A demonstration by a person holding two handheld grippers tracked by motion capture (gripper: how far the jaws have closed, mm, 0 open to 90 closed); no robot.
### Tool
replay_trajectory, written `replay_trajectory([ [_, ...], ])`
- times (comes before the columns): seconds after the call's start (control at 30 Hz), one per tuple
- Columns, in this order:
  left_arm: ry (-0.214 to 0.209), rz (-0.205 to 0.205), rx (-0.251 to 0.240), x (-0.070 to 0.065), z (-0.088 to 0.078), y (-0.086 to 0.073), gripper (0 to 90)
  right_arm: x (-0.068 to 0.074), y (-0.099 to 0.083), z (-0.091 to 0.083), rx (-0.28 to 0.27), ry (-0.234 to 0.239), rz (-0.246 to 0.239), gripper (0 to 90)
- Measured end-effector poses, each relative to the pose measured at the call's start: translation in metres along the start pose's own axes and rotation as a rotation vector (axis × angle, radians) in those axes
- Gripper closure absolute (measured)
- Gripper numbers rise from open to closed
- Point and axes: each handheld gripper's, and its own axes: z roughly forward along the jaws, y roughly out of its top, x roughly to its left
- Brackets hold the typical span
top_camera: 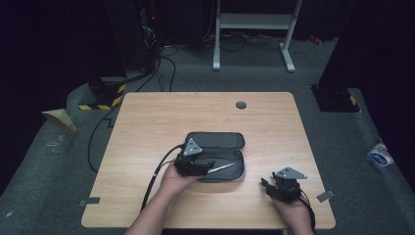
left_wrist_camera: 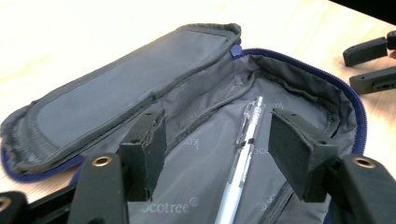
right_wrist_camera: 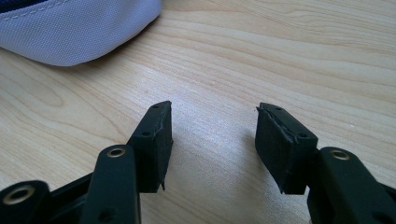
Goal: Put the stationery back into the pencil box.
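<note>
The pen lay inside the open pencil case, between the left gripper's released fingers, long axis running toward twelve o'clock. The right gripper sat at the case's four o'clock on the counter, farther off, fingers apart, grasping nothing.

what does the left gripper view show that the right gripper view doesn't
Left gripper view: the open pencil case's grey lining, its blue zipper edge, and a pen lying inside between the left gripper's open jaws, untouched by either pad. The right gripper's jaw tips sit at the far right edge.

Right gripper view: the right gripper open over bare wood, holding nothing, with the case's pale outer fabric in one corner.

Both: the wooden table and part of the case.
</note>
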Motion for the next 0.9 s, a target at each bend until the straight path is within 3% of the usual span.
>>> replay_trajectory([
  [0.13,-0.007,-0.029,-0.011,0.004,-0.009,-0.003,31.2,0.0,0.0,0.0,0.0,0.0,0.0,45.9],
  [0.23,-0.044,-0.052,-0.01,0.008,-0.015,-0.008,22.5,0.0,0.0,0.0,0.0,0.0,0.0,45.9],
  [0.3,-0.031,-0.046,-0.007,0.008,-0.016,-0.009,18.5,0.0,0.0,0.0,0.0,0.0,0.0,45.9],
  [0.4,-0.02,-0.073,-0.016,0.012,-0.021,-0.013,14.6,0.0,0.0,0.0,0.0,0.0,0.0,45.9],
  [0.57,0.038,-0.109,-0.028,0.02,-0.032,-0.021,4.6,0.0,0.0,0.0,-0.001,-0.001,-0.004,45.9],
  [0.9,0.09,-0.139,-0.015,0.034,-0.051,-0.045,2.0,0.0,0.0,0.0,-0.001,-0.002,-0.003,45.9],
])
